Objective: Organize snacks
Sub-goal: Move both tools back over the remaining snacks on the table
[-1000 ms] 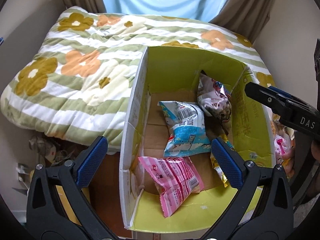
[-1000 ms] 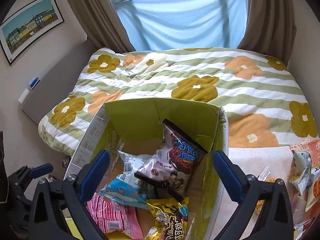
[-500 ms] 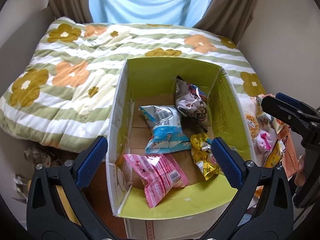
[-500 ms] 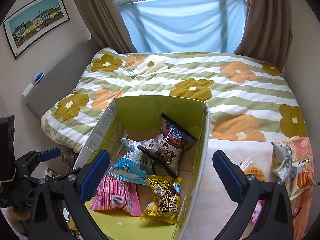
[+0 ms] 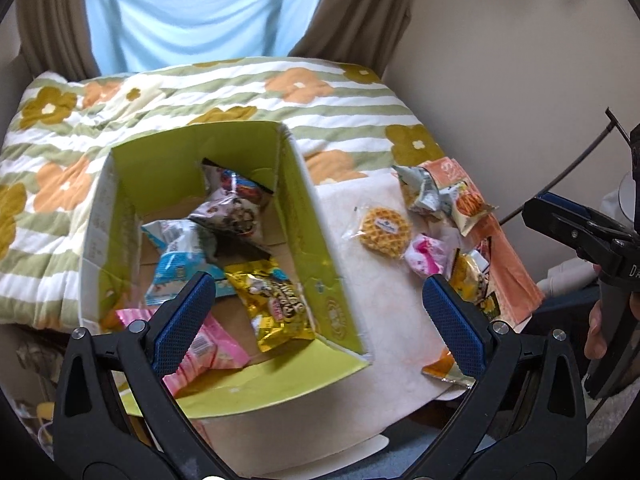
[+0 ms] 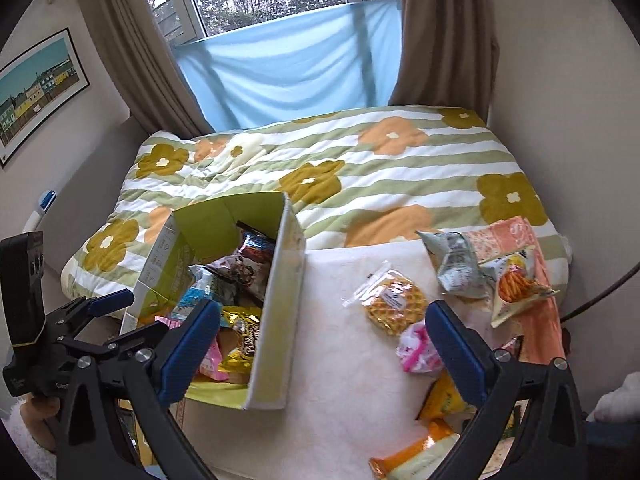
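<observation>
A green-lined cardboard box (image 5: 312, 240) (image 6: 280, 280) stands on the bed and holds several snack bags, among them a gold packet (image 5: 276, 300) (image 6: 240, 332), a pink one (image 5: 208, 352) and a blue one (image 5: 176, 268). To its right, on a white pad (image 5: 380, 304) (image 6: 340, 340), lie a wrapped waffle (image 5: 384, 226) (image 6: 394, 304), a pink pouch (image 5: 426, 258) (image 6: 416, 346) and more bags. My left gripper (image 5: 316, 308) hovers open over the box's right wall. My right gripper (image 6: 324, 332) hovers open over the pad, holding nothing.
A flowered quilt (image 6: 380, 168) covers the bed up to the curtained window (image 6: 288, 60). The wall (image 5: 500, 60) runs close along the right side. An orange cloth (image 6: 516, 248) lies under the far-right snacks, and more packets (image 6: 420, 456) sit at the pad's near edge.
Both grippers have swung to the right, away from over the box; the pad and loose snacks now fill the right of each view. Both stay open and hold nothing.
</observation>
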`<state>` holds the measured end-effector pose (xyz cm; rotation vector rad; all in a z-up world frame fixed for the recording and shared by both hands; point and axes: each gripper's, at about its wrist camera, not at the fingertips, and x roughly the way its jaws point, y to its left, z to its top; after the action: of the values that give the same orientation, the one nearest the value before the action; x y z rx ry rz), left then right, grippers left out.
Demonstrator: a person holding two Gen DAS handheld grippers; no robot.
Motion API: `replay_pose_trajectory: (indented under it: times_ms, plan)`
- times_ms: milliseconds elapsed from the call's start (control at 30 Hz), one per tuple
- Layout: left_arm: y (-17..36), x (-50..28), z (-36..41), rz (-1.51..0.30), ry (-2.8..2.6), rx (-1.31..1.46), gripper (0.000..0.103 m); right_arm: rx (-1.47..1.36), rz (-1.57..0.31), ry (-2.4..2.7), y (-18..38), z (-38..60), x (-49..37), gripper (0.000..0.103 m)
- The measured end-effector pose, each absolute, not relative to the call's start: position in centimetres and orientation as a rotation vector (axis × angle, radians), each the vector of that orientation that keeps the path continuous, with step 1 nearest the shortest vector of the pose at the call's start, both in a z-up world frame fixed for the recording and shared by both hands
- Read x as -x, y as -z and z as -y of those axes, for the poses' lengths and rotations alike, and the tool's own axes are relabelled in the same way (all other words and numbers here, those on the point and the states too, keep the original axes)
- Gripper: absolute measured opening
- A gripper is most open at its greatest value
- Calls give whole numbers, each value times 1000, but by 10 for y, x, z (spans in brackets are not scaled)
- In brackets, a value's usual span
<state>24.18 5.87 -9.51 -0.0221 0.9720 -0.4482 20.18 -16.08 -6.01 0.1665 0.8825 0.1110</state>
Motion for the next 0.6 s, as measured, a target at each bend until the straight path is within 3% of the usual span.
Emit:
replay_pose_trajectory:
  times_ms: [600]
  plan:
    - [158,-140,128,-1143,517,11,103,-121,-930,-271,98,321,-147,102]
